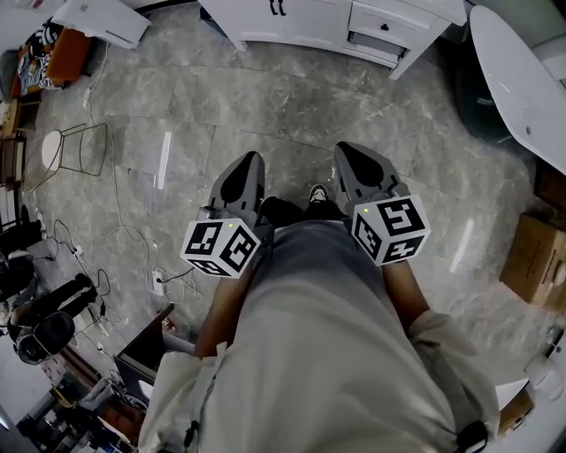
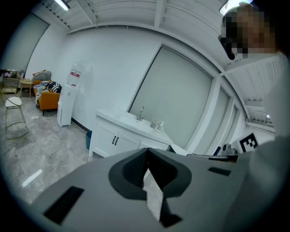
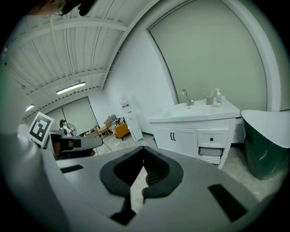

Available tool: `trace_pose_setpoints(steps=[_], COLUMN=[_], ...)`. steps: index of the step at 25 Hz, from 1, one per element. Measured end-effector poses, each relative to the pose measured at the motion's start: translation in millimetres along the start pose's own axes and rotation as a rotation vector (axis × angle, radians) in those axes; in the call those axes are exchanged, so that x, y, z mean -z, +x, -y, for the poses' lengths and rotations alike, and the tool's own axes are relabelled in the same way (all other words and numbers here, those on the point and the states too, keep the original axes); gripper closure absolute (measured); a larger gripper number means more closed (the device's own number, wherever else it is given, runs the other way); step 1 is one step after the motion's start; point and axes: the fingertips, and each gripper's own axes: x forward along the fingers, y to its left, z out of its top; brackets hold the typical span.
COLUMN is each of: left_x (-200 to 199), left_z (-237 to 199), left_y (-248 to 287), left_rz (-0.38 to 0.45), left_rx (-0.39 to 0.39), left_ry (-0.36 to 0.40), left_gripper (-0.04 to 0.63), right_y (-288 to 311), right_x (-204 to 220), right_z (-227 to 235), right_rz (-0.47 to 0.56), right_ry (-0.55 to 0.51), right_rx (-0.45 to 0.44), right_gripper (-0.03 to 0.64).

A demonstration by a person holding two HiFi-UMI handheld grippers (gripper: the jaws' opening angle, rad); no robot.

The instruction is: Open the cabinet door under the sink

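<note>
The white sink cabinet (image 1: 309,22) stands across the floor at the top of the head view, well away from both grippers. Its two doors carry a pair of black handles (image 1: 278,7). The left gripper view shows the doors (image 2: 114,141) under the faucet (image 2: 141,112); the right gripper view shows them (image 3: 173,136) beside a drawer stack (image 3: 210,139). My left gripper (image 1: 251,162) and right gripper (image 1: 351,152) are held close to the person's body, side by side, both shut with nothing between the jaws.
A green-sided white tub (image 1: 522,71) stands right of the cabinet, with a cardboard box (image 1: 535,257) nearer. A wire stool (image 1: 75,146) and floor cables (image 1: 133,239) lie left. A water dispenser (image 2: 68,97) and an orange sofa (image 2: 47,97) stand along the left wall.
</note>
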Motion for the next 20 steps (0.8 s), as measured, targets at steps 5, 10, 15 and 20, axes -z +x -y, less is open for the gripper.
trace_pose_setpoints(steps=[5, 10, 15, 20], left_x=[2, -13, -29, -49], left_z=[-6, -17, -32, -49], left_y=[11, 26, 52, 85], left_rz=[-0.024, -0.016, -0.016, -0.027], left_rx=[-0.010, -0.006, 0.018, 0.057], left_ry=[-0.037, -0.041, -0.050, -0.049], left_gripper=[0.594, 0.594, 0.594, 0.594], right_y=[12, 27, 49, 75], right_x=[-2, -12, -20, -40], right_z=[15, 24, 38, 46], right_rz=[-0.017, -0.016, -0.027, -0.016], right_ry=[0.018, 0.013, 0.025, 0.030], right_rx=[0.017, 0.034, 0.072, 0.108], right_gripper=[0.606, 0.606, 0.606, 0.606])
